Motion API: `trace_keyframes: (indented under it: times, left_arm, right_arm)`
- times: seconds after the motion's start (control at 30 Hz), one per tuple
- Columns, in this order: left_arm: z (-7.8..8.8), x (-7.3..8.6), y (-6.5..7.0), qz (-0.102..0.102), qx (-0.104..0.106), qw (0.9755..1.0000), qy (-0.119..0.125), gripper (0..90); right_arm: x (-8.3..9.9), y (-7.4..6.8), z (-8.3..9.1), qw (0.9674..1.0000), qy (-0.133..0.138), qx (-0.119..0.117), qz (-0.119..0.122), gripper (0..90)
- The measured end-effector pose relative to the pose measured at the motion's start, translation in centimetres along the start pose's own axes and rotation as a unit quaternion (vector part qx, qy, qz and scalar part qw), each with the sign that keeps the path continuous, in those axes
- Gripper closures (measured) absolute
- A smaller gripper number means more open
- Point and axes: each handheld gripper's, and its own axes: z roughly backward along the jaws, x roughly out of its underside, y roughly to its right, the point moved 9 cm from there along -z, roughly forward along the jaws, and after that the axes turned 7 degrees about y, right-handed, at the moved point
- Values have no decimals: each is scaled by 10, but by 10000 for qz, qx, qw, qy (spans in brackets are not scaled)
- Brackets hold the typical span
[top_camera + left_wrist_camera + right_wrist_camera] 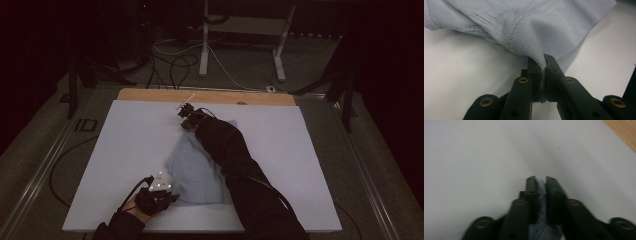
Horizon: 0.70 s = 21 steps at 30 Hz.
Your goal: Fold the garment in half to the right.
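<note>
A pale blue knit garment point(192, 170) lies crumpled near the middle of the white board point(120, 145). The left gripper point(543, 66), at the garment's near-left corner, has its 2 jaws pinched on a ribbed fold of the fabric. The right gripper point(541, 181), at the garment's far edge near the wooden strip point(150, 94), clamps a sliver of the same fabric between its 2 jaws.

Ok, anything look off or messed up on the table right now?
Nothing damaged or spilled. The garment lies bunched and rumpled rather than flat on the white board, pinched at its near edge by the left gripper and at its far end by the right gripper. It looks mid-handling, not wrong.
</note>
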Motion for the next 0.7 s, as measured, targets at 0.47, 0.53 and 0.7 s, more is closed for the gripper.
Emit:
trace_keyframes:
  times: [0.47,0.53,0.7]
  left_arm:
    - [6,-7,1,-162,23,9998,76,871]
    - [6,-9,2,-191,22,9998,86,871]
    - [10,-15,2,-269,15,9995,159,872]
  right_arm:
    - [-11,0,16,9996,111,21,257,858]
    - [-12,0,19,9995,132,30,285,858]
    - [-16,1,25,9993,230,30,281,859]
